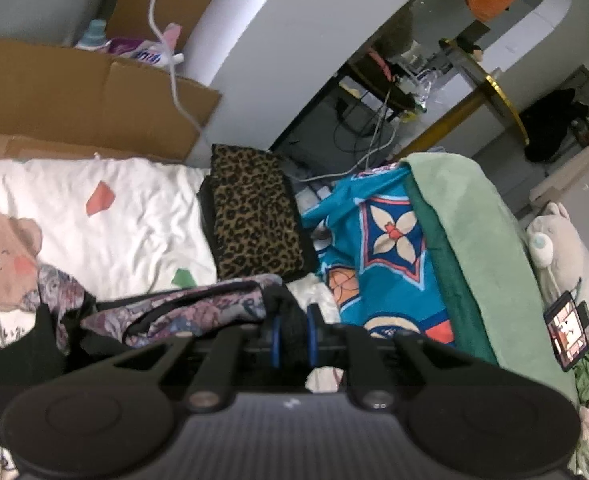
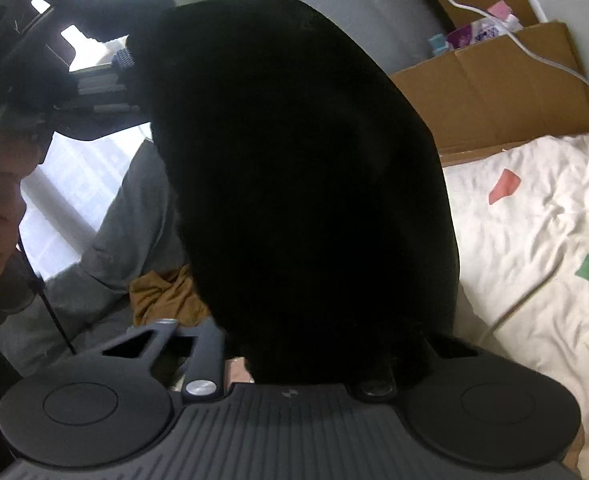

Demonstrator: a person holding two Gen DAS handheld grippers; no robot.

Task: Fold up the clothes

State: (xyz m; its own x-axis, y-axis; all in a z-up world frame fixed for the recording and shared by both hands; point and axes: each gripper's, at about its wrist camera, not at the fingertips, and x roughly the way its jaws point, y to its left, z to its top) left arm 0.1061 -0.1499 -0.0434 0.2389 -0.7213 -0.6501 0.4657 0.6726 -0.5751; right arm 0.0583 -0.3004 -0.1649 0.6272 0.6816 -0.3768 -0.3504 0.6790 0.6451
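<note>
Your left gripper (image 1: 293, 332) has its two blue-edged fingers (image 1: 275, 334) drawn close together with a fold of black fabric pinched between them. That fabric belongs to the floral garment (image 1: 182, 312), a dark piece printed in mauve and grey flowers, which trails off to the left of the tool across the white bedsheet (image 1: 106, 224) with its bear print. Straight ahead of the fingers, a folded leopard-print garment (image 1: 254, 212) lies on the sheet. Ahead and to the right sits a turquoise patterned cloth (image 1: 378, 248), with a green blanket (image 1: 474, 240) draped just beside it on its right. Far ahead to the left stands a cardboard box (image 1: 86, 96).

Your right gripper (image 2: 306, 360) is almost wholly covered by a large black garment (image 2: 294, 160), which hangs directly in front of the lens and hides the fingers, so you cannot tell from this view whether they are closed on it or not. To the right of the tool, the white bedsheet (image 2: 534, 240) spreads out. To the left, a grey sleeve (image 2: 106, 256) shows, with a mustard-brown cloth (image 2: 162, 296) bunched just behind the gripper's left linkage.
</note>
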